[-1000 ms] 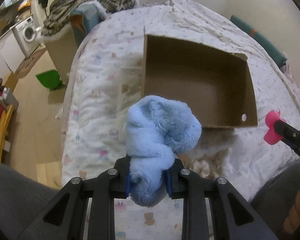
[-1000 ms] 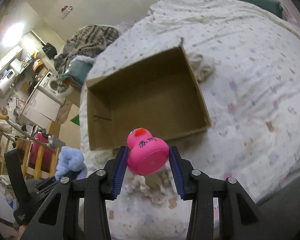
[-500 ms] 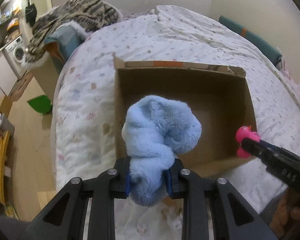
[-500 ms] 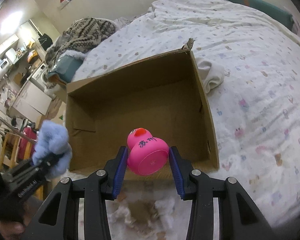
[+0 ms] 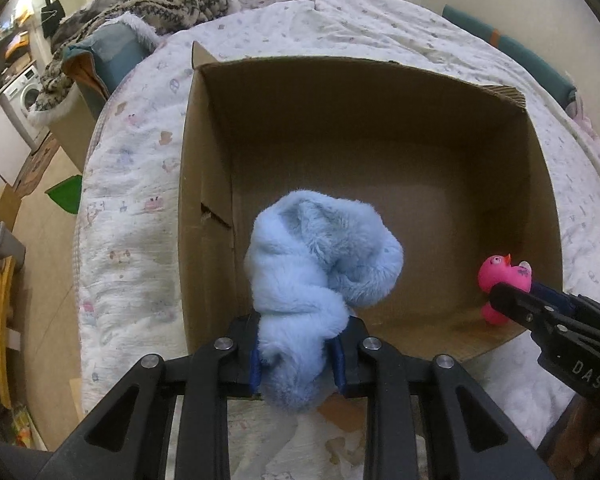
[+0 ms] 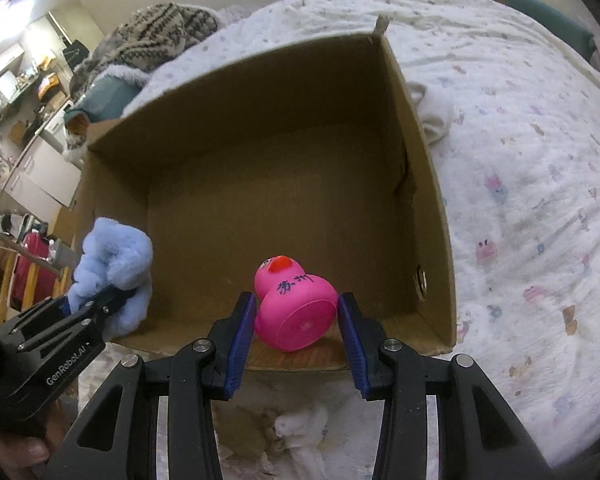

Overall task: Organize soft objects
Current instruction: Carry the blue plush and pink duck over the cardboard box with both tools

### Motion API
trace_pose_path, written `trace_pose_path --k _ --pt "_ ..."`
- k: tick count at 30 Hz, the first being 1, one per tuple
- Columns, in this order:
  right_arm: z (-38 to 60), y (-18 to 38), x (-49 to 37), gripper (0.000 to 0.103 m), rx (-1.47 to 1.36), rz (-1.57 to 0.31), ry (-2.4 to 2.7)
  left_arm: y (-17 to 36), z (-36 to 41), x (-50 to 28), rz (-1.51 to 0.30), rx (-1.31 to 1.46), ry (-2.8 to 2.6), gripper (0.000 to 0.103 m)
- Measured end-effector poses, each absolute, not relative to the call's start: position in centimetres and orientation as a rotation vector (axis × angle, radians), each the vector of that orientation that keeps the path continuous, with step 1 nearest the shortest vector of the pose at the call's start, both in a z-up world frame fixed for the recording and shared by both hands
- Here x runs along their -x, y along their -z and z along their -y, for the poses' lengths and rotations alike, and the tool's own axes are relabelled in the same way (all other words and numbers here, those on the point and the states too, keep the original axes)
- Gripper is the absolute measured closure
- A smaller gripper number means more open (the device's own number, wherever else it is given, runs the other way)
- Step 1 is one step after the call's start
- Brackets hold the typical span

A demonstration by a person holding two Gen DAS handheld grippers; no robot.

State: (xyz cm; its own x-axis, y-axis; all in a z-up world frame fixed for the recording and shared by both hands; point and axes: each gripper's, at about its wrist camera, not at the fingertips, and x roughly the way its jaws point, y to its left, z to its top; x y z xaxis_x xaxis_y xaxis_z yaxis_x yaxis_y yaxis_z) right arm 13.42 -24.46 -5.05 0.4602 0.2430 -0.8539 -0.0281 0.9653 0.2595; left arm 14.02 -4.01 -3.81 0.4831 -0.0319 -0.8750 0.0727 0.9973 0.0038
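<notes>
Left wrist view: blue plush toy (image 5: 320,272) is pinched between the blue pads of the left gripper (image 5: 298,362), its fuzzy bulk bulging up and forward past the fingertips. The toy hangs over the near-left part of the open cardboard box (image 5: 204,184), above the box floor; contact with the floor cannot be told. Same toy shows at the left edge of the right wrist view (image 6: 114,268), clamped in the left gripper (image 6: 100,300) just at the box's near-left corner.

Right wrist view: pink rubber duck (image 6: 296,308) is held base-toward-camera between the blue pads of the right gripper (image 6: 296,320), both pads pressed against its sides. Dark handwritten characters on its back, orange beak on top. Duck sits over the near wall of the box (image 6: 432,184), inside the opening. From the left wrist view the duck (image 5: 504,280) appears at the near-right corner of the box, with the right gripper (image 5: 516,300) closed on it from the right.

Box interior is bare brown cardboard; small round hole in its right wall. Box rests on a bed (image 6: 532,168) with a white printed quilt. White crumpled cloth (image 6: 434,114) lies just beside the box's right wall. Striped knit blanket (image 5: 156,0) is heaped beyond the bed's far-left side. Washing machine (image 5: 26,92) stands far left.
</notes>
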Motion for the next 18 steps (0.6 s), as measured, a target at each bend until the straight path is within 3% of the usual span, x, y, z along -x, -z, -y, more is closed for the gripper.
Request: trace_pose_path --k 18 --pt "24.53 5.84 -13.97 0.059 -0.241 -1.103 -0.165 3.97 3.69 -14.03 -1.090 -0.003 0.073 0.073"
